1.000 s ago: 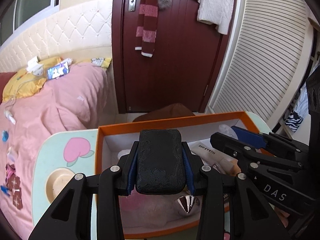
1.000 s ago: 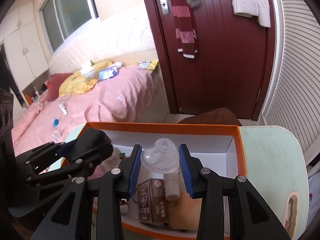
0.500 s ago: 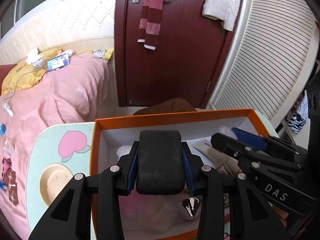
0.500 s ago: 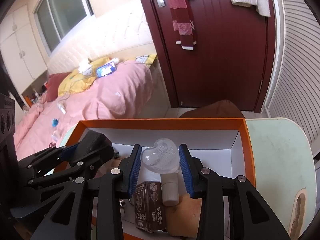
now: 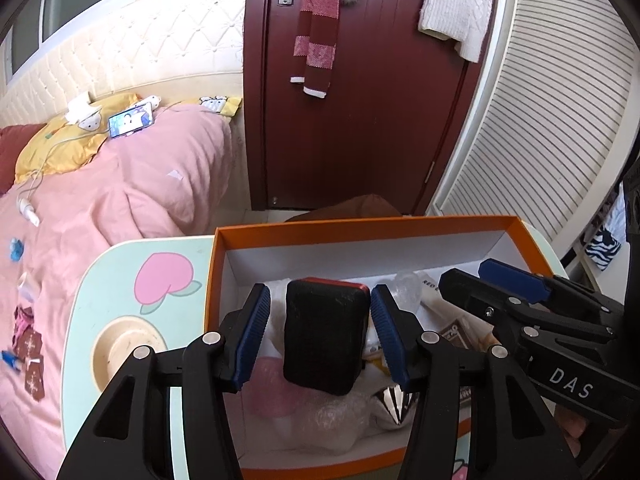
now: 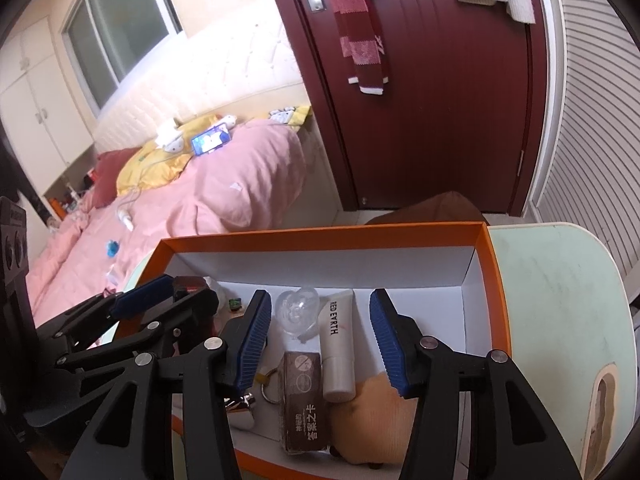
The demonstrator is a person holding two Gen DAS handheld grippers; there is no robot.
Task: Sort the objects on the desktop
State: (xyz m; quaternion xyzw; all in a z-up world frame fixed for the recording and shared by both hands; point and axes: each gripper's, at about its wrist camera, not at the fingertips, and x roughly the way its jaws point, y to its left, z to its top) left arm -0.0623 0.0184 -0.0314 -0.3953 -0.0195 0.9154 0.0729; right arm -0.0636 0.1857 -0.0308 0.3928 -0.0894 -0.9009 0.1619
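An orange box (image 5: 360, 226) with a white inside stands on the pale green table. My left gripper (image 5: 320, 312) is open above the box's left part. A black case with a red edge (image 5: 324, 336) sits between its fingers with a gap on each side, resting on the things below. My right gripper (image 6: 320, 320) is open too. A clear heart-shaped piece (image 6: 298, 308) lies in the box (image 6: 486, 280) just beyond its left finger, beside a white tube (image 6: 338, 340). The left gripper (image 6: 160, 304) shows at the left of the right wrist view.
Also in the box are a brown card pack (image 6: 306, 404), a tan soft toy (image 6: 368, 420), a silver cone (image 5: 390, 400) and a pink item under wrap (image 5: 268, 388). The table (image 5: 120, 280) carries a peach print. A pink bed (image 5: 100, 200) and a dark red door (image 5: 360, 120) lie beyond.
Both grippers have opened. The left one let go of the black case and the right one let go of the clear heart, and both things now lie in the box.
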